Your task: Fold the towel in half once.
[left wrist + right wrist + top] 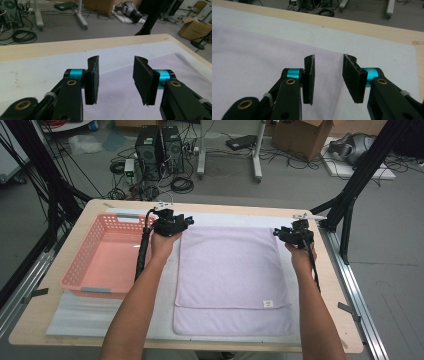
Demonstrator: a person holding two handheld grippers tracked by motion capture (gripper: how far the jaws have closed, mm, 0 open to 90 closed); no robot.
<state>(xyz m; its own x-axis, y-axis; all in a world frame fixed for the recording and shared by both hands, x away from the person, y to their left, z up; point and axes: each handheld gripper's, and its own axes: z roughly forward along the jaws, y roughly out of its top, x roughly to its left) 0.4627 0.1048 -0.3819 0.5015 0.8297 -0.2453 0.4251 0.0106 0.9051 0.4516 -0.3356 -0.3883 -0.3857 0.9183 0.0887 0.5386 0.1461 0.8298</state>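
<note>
The step in hand looks like taking hold of the two far corners of the lilac towel [232, 270], probably to fold it toward the person. To do it well, each tool should come down so that one pad slides under the cloth edge and the other stays on top, and both should bite only the uppermost layer, close to the corner, at the same time, so the fold comes up straight. The left tool [172, 224] hangs over the towel's far left corner with its jaws apart and nothing between them; in the left gripper view [115, 80] the towel [125, 100] lies just below and beyond the pads, not yet gripped. The right tool [295, 234] sits at the towel's far right corner, likewise spread wide; in the right gripper view [328, 78] the towel's hem [338, 95] runs between the two pads. The towel lies flat on a white mat [90, 312] on the counter [45, 315], already doubled over at its near end, where a small label [268, 303] shows. A pink basket [85, 257] stands just left of the towel.
</note>
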